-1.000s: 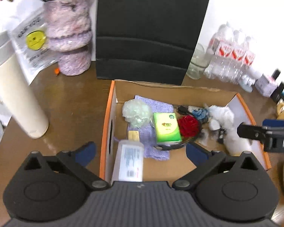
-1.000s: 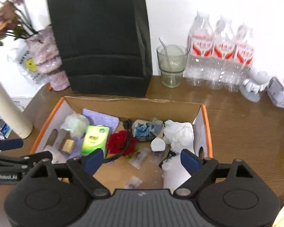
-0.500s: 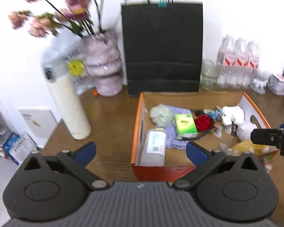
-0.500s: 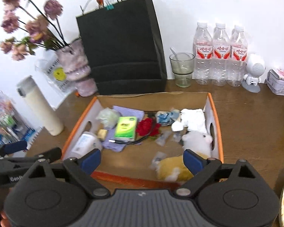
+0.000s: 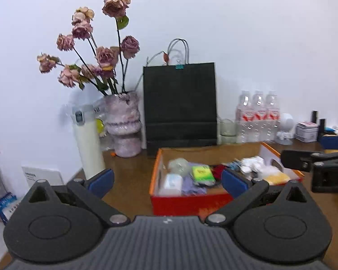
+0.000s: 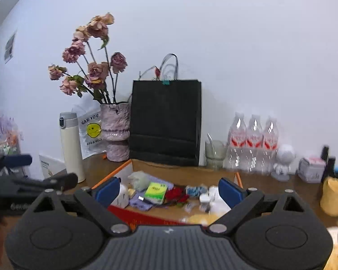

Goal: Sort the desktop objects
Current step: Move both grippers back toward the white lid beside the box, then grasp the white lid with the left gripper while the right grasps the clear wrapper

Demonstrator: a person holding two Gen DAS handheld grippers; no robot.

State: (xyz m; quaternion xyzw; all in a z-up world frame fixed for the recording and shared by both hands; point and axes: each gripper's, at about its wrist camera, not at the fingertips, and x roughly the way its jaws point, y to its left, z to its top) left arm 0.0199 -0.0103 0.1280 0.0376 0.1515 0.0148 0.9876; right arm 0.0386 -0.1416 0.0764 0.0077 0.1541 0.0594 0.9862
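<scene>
An orange-rimmed cardboard box (image 5: 154, 173) with a red front stands on the brown table ahead of both grippers. Inside it lie a green tissue pack (image 5: 202, 173), a white bottle (image 5: 173, 181), a purple cloth (image 5: 191, 185), a red flower (image 6: 176, 194), white plush pieces (image 5: 252, 164) and a yellow item (image 5: 277, 176). My left gripper (image 5: 166, 181) is open and holds nothing, short of the box's near side. My right gripper (image 6: 169, 190) is also open and empty, level with the left one. Each gripper shows at the edge of the other's view.
Behind the box stands a black paper bag (image 5: 180, 112). Left of it are a vase of dried roses (image 5: 124, 126) and a cream thermos (image 5: 87, 144). To the right are three water bottles (image 5: 259, 119), a glass (image 6: 215, 155), a white figurine (image 6: 282, 159) and a yellow cup (image 6: 333, 198).
Both grippers have drawn back from over the box and tipped upward. The box now looks smaller and farther, and the wall and flowers have come into view.
</scene>
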